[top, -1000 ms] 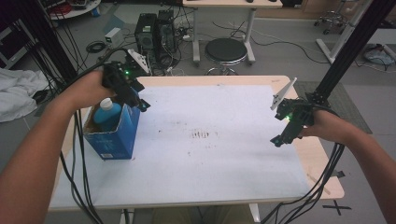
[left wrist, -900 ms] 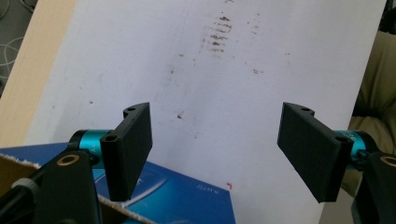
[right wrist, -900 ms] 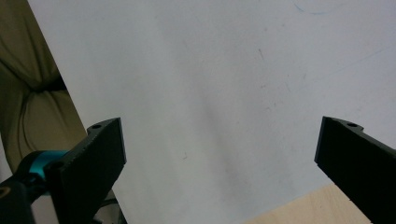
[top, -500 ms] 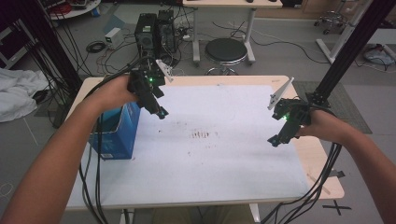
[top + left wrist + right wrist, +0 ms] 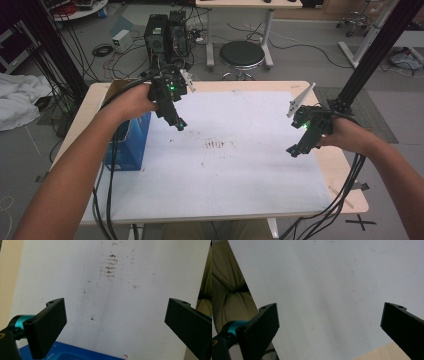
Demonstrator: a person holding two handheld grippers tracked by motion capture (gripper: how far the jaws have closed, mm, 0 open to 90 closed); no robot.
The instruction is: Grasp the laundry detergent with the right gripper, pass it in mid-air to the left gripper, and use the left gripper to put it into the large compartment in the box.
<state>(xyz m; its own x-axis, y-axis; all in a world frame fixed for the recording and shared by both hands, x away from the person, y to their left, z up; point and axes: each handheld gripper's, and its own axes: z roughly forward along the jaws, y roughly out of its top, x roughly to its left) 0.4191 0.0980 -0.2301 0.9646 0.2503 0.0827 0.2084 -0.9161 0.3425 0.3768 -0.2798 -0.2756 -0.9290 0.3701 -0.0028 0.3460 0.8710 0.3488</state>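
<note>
Table (image 5: 240, 210), pale wood top, most of it covered by a large white paper sheet (image 5: 230, 165) marked with small brown smudges (image 5: 216, 144) near its middle.

Blue cardboard box (image 5: 131, 145), open-topped, stands at the sheet's left edge, partly behind the person's left forearm. In the left gripper view its blue top edge (image 5: 75, 356) lies at the bottom of the picture, just under and behind the jaws. What is inside it cannot be seen from here.

Left gripper (image 5: 176, 121), black with a green light on its body: over the sheet just right of the box, pointing down and towards the middle. Its jaws have just been opening and now stand spread wide, nothing between them but bare paper (image 5: 115, 302).

Right gripper (image 5: 296, 148), black, grey three-cornered plate on top: near the sheet's right edge, well apart from the box, tilted down. Jaws spread wide, empty; paper below (image 5: 332, 295).

Judgement: the left hand looks to be clearing away from the box with its drop-off done. To do this well:
- keep the jaws spread until fully clear of the box rim, so no pad catches the cardboard;
- lift the trailing cable clear of the box wall, as a snag could drag the light box;
- leave the right gripper parked, out of the path.
</note>
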